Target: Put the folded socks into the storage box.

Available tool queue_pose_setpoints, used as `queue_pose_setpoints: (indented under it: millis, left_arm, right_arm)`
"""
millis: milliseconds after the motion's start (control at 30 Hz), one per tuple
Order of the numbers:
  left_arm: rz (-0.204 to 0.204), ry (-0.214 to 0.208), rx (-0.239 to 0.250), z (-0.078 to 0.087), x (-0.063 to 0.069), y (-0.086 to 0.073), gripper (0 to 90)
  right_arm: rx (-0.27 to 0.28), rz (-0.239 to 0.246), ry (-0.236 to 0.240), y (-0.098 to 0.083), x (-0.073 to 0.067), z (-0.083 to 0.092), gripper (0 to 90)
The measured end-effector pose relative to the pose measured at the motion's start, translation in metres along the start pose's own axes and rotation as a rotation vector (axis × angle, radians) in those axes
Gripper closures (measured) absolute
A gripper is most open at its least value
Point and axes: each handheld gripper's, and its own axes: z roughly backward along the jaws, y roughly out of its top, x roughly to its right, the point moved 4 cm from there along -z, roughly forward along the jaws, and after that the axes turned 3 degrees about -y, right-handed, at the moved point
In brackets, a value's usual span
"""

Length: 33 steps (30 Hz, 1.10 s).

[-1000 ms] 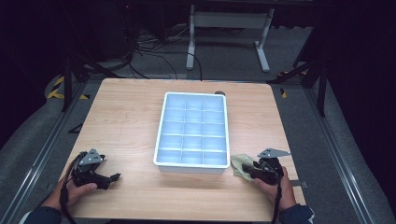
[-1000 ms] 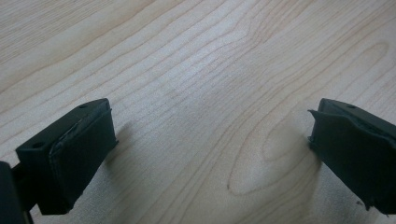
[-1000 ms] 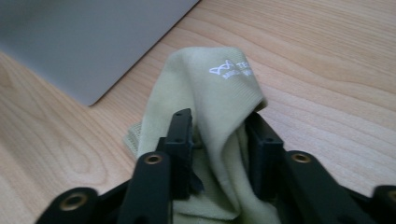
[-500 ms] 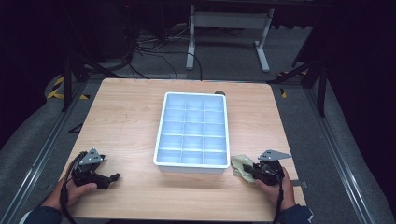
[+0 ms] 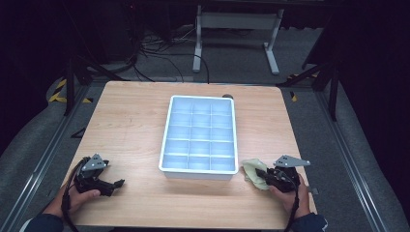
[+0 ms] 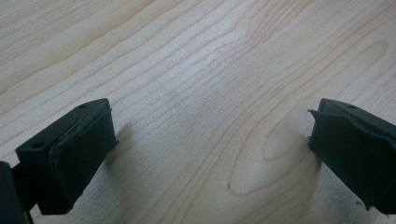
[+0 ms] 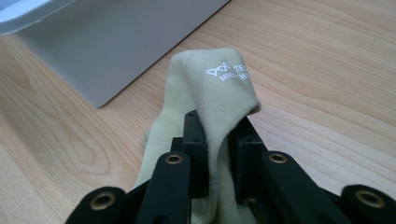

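Observation:
A pale yellow-green sock (image 7: 210, 88) with a white logo lies crumpled on the wooden table (image 5: 130, 121) beside the front right corner of a white compartment tray (image 5: 200, 172). My right gripper (image 5: 265, 176) is shut on the sock (image 5: 253, 173), whose cloth is pinched between the two black jaws and folds over their tips (image 7: 217, 122). At the table's front left, my left gripper (image 5: 116, 184) rests low over bare wood with its jaws wide apart and nothing between them; its black pads (image 6: 70, 154) show at both sides of the left gripper view.
The tray's grey-white outer wall (image 7: 107, 42) stands just ahead of the sock. Its many compartments look bare. A small dark object (image 5: 227, 96) sits at the tray's far edge. Table edges run close behind both hands, and metal frame legs (image 5: 198, 38) stand beyond the table.
The right gripper and sock shifted very slightly. The left gripper has stayed where it was.

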Motion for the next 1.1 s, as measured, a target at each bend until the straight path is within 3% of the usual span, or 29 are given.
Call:
queue_pose_setpoints:
  millis: [533, 1100]
  left_arm:
    - [0.002, 0.000, 0.000, 0.000, 0.000, 0.000, 0.4]
    - [0.002, 0.000, 0.001, 0.000, 0.000, 0.000, 0.4]
  right_arm:
    - [0.049, -0.001, -0.025, 0.005, 0.007, 0.015, 79.0]
    - [0.120, 0.075, -0.033, 0.031, -0.001, 0.036, 79.0]
